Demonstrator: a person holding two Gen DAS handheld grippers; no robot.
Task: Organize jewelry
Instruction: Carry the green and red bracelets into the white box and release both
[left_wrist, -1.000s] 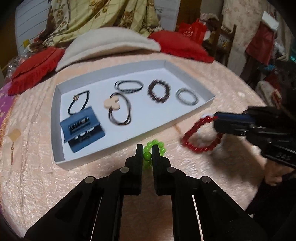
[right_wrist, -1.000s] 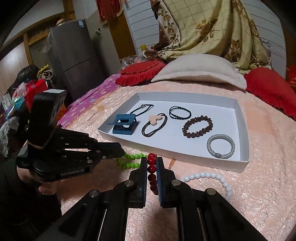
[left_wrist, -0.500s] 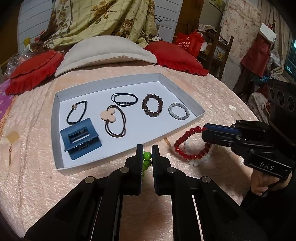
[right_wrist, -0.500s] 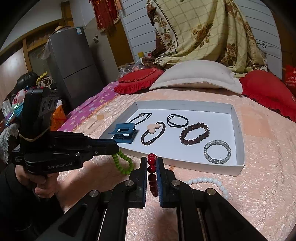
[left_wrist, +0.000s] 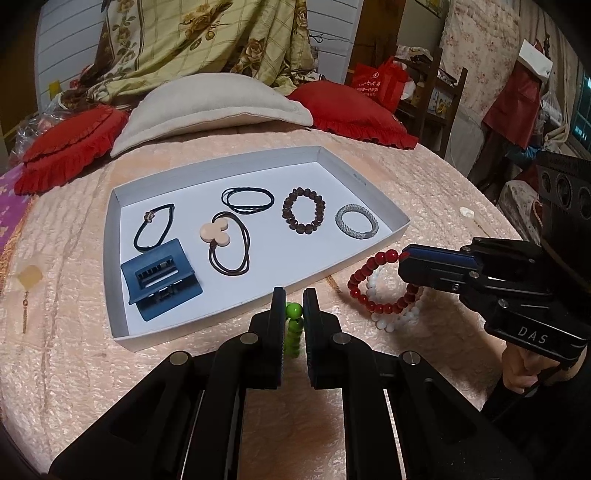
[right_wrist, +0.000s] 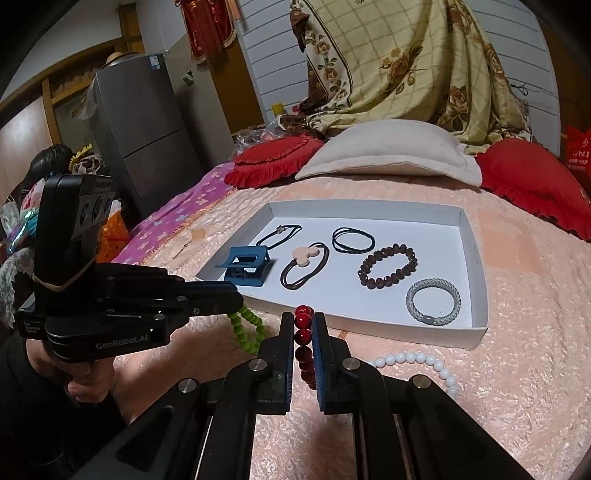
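Green beads (left_wrist: 294, 320) between left gripper (left_wrist: 294, 295) fingers

wrist views, downward, near, sharing tray (left_wrist: 118, 295)

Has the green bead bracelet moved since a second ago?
Yes. The green bead bracelet, clamped in the left gripper, has come up off the bedspread and now hangs level with the white tray's near wall.

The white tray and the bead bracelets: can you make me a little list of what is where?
in tray: white tray holds blue hair claw, three hair ties, brown bead bracelet, silver bracelet
left tool: shut on green bead bracelet
right tool: shut on red bead bracelet
on bedspread: white bead bracelet, outside tray
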